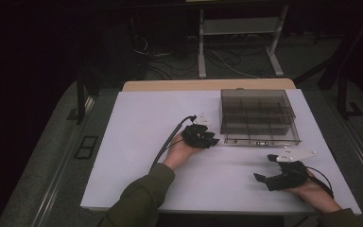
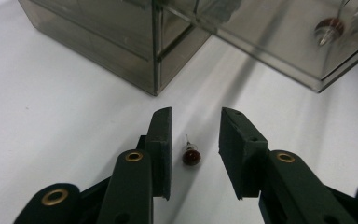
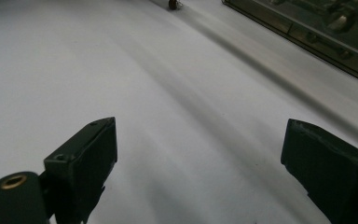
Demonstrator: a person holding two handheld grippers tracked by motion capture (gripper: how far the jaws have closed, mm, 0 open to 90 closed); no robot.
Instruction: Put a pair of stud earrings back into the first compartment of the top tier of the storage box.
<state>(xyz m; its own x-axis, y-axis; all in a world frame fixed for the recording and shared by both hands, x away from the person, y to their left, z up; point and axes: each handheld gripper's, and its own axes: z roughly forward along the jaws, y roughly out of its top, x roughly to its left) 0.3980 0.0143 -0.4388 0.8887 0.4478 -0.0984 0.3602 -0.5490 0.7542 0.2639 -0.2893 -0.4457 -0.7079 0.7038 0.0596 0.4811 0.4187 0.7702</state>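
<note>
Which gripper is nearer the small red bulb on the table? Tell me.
Left. The left gripper has its open jaws on either side of the small red bulb, not touching it. The right gripper sits open, well back near the table's front edge.

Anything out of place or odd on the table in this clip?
One thing: a small dark red bulb-like part lies loose on the white table, outside the smoky clear compartment box. It sits between the open jaws of the left gripper, ungripped. Nothing looks spilled or broken.
</note>
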